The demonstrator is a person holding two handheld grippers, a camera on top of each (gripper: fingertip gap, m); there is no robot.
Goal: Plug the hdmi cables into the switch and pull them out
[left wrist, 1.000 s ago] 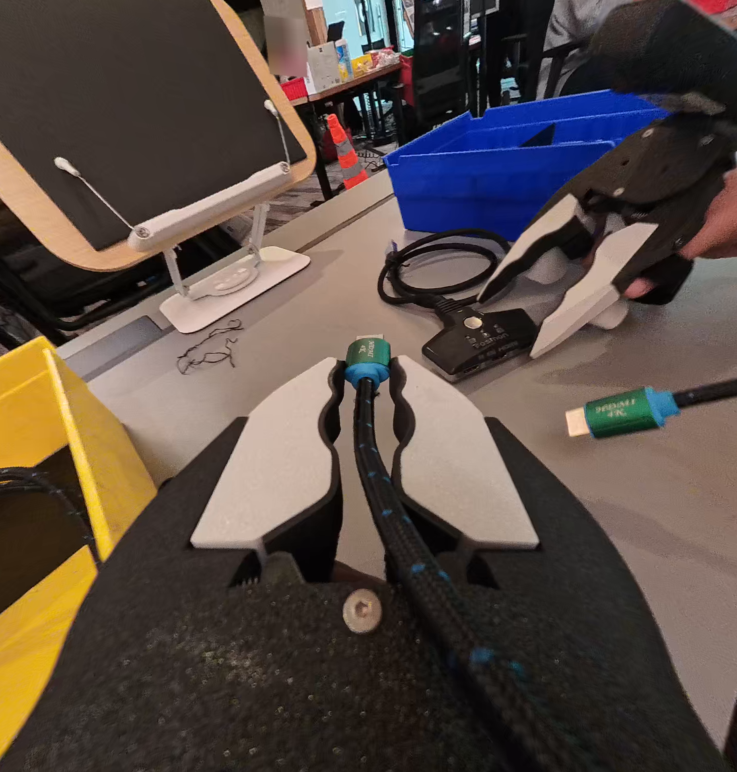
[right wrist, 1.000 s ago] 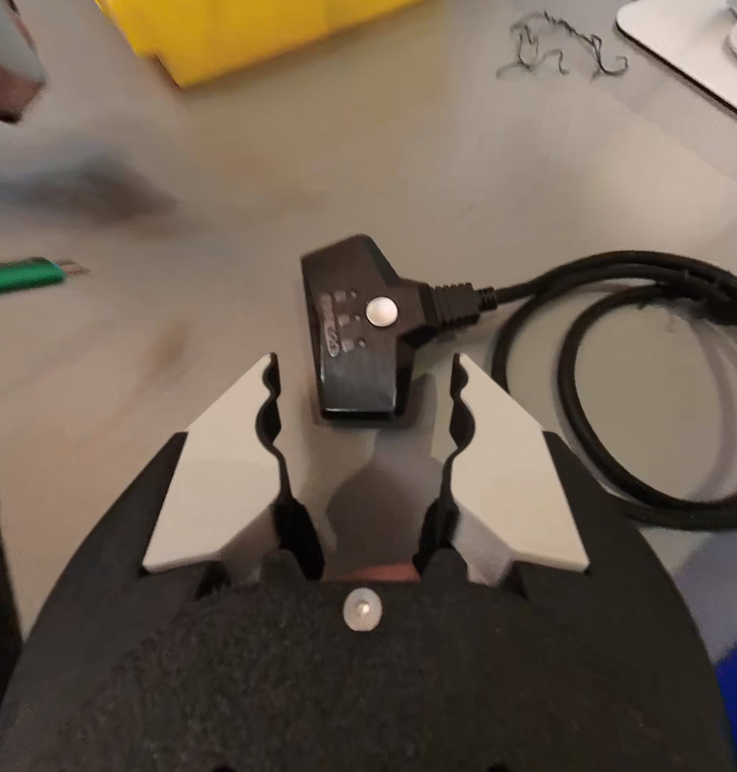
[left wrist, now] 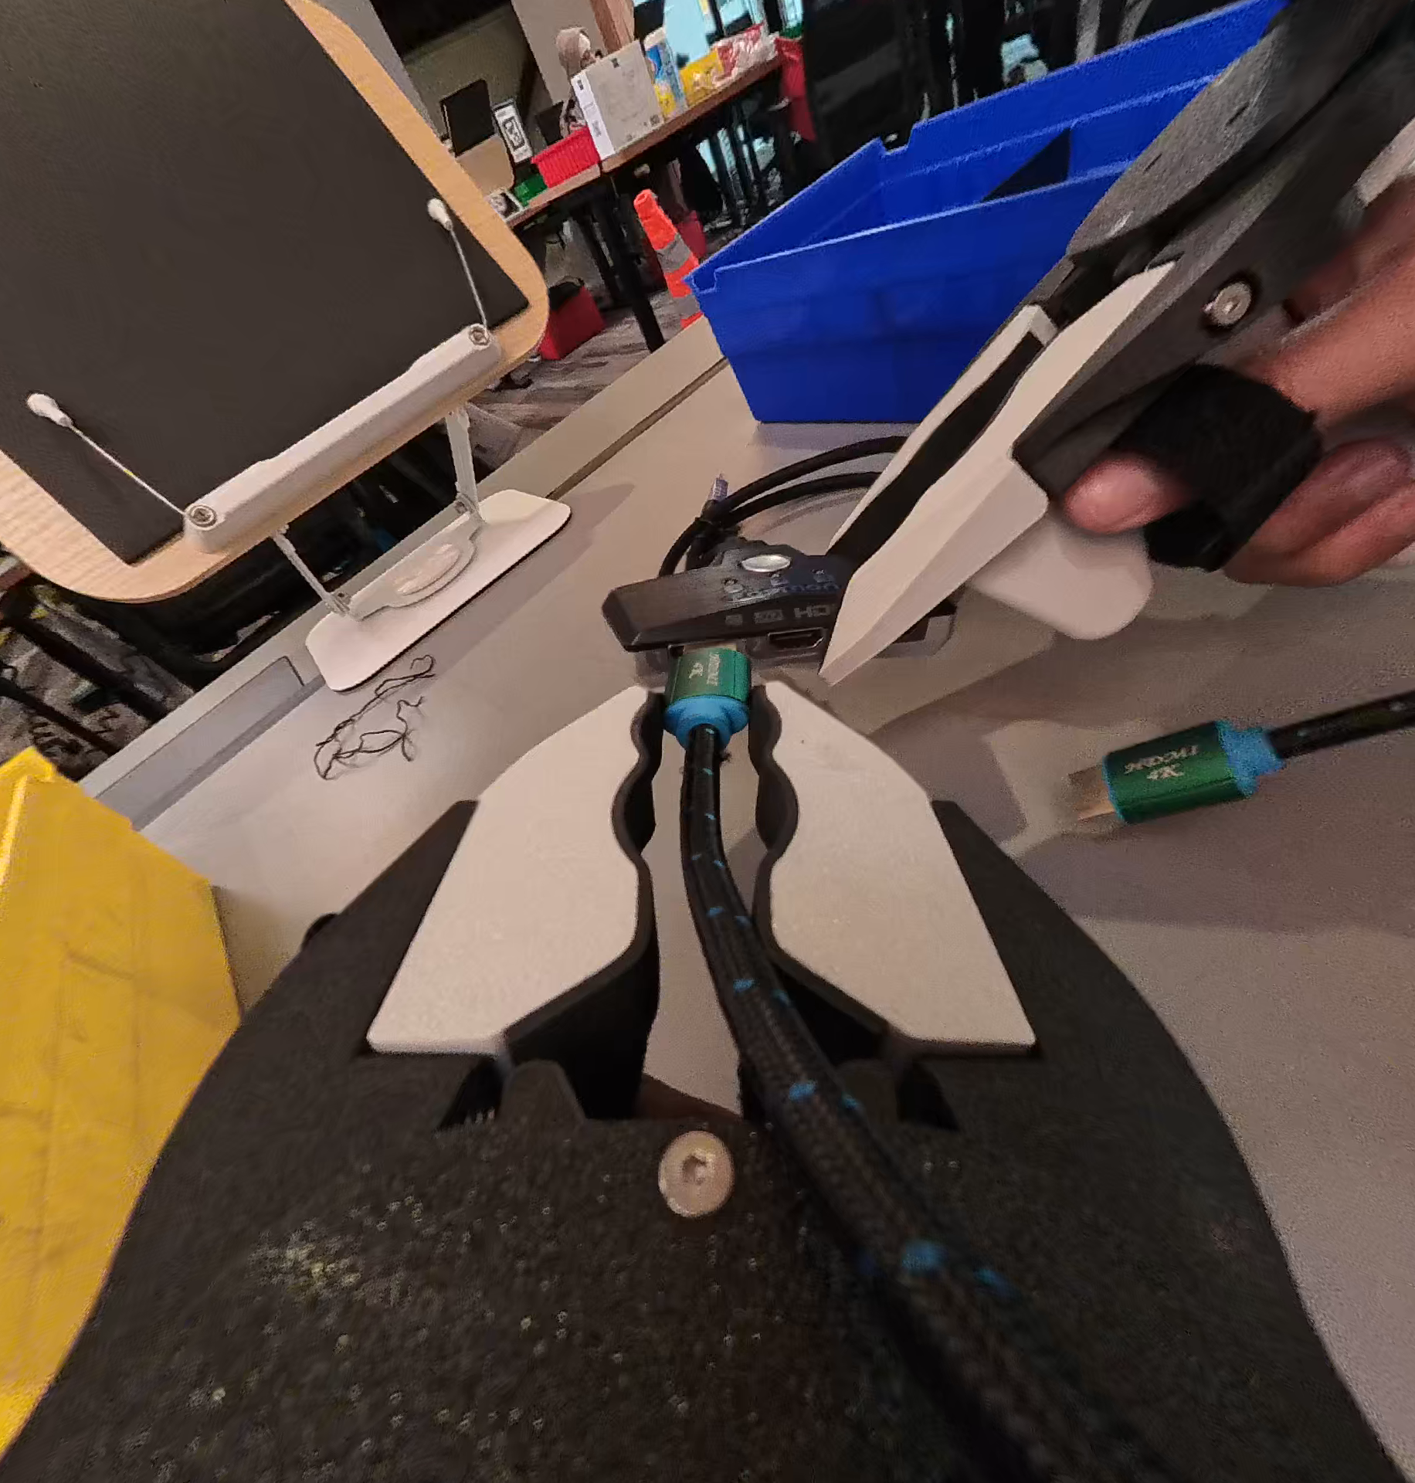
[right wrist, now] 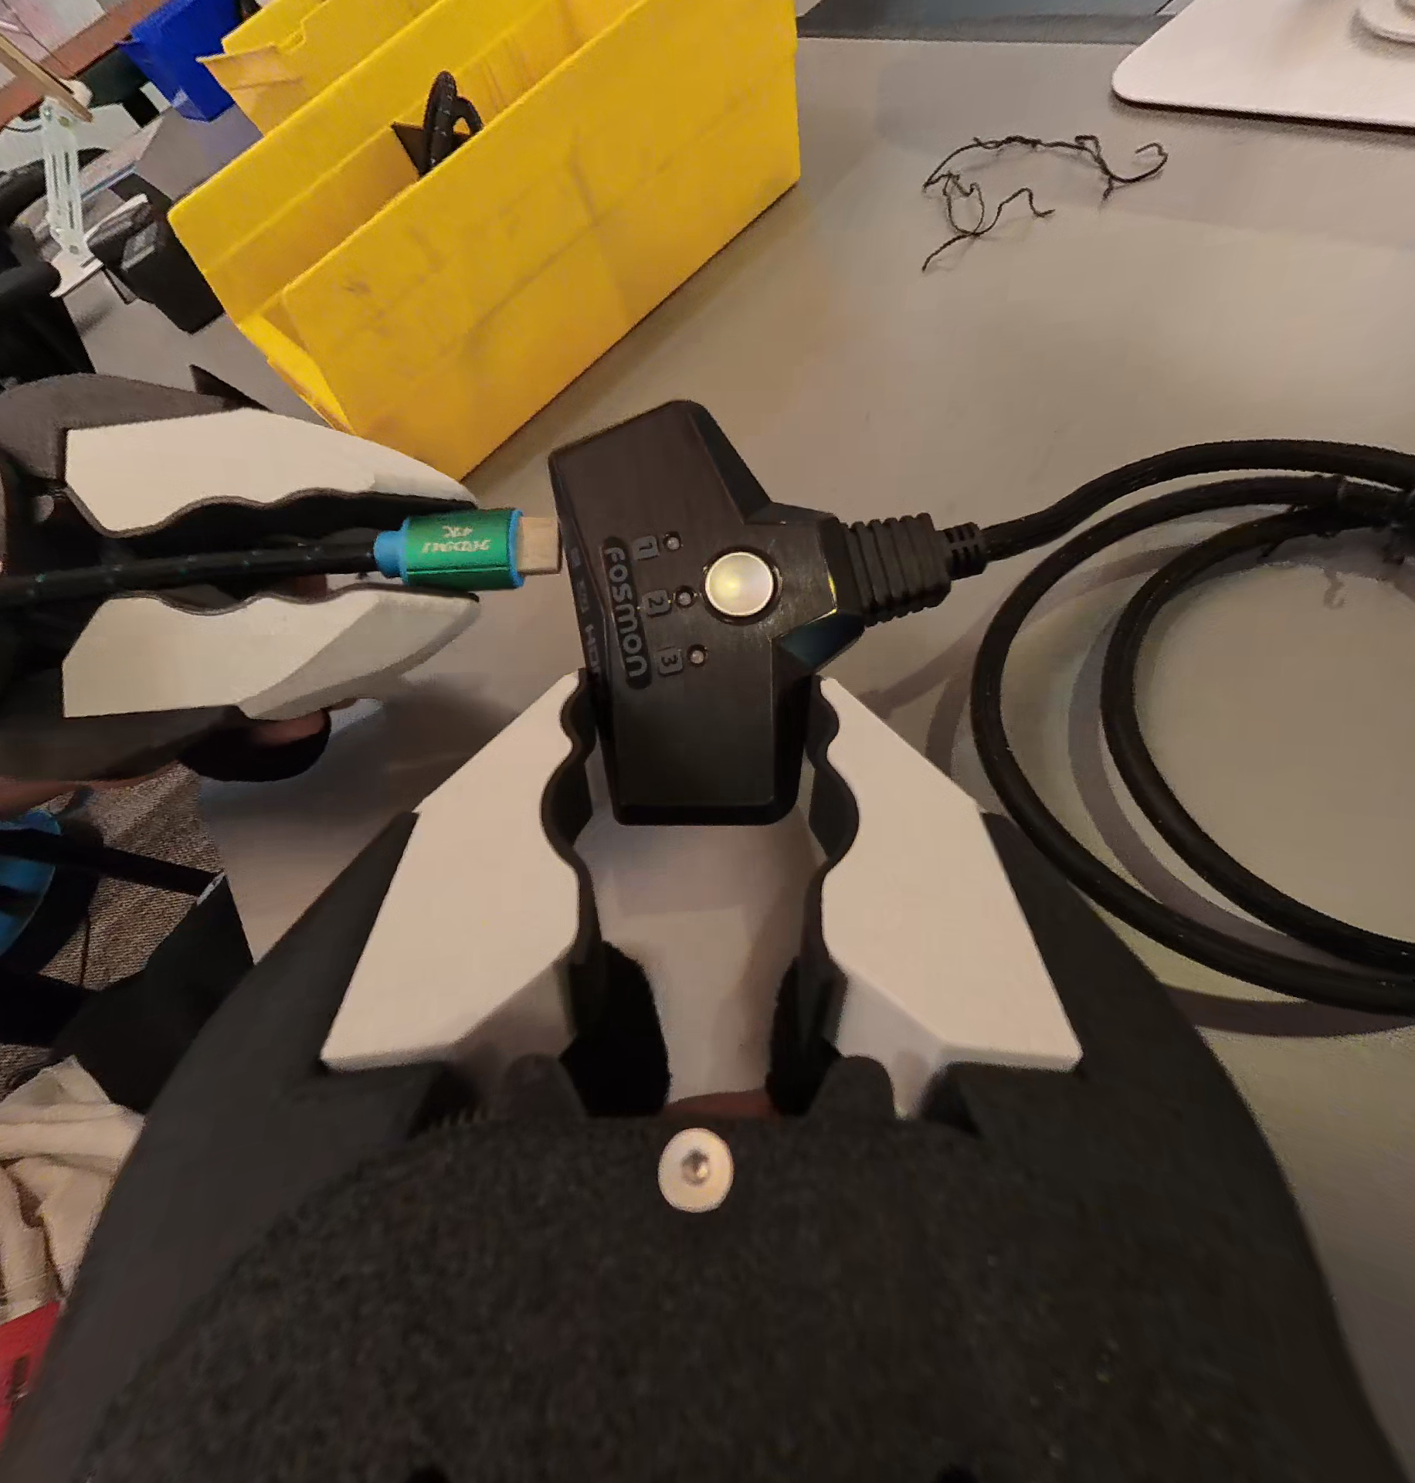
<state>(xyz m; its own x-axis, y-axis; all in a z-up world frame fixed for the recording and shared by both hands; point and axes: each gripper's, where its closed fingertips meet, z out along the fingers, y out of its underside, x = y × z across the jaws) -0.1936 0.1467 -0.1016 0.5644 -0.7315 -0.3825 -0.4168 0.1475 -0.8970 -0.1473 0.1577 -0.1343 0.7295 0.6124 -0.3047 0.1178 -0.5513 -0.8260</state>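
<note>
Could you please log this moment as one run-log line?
left gripper: shut on HDMI cable | plug at switch port, not seated | right gripper: shut on switch | second plug: lying on table

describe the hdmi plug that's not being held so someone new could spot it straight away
Start at the blue bin at the far side of the grey table, then come toward the near right. The loose plug lies flat there, apart from the black switch. Unlike its green-and-blue twin between the left gripper fingers at the switch, nothing grips it, and its bare gold tip shows.
</note>
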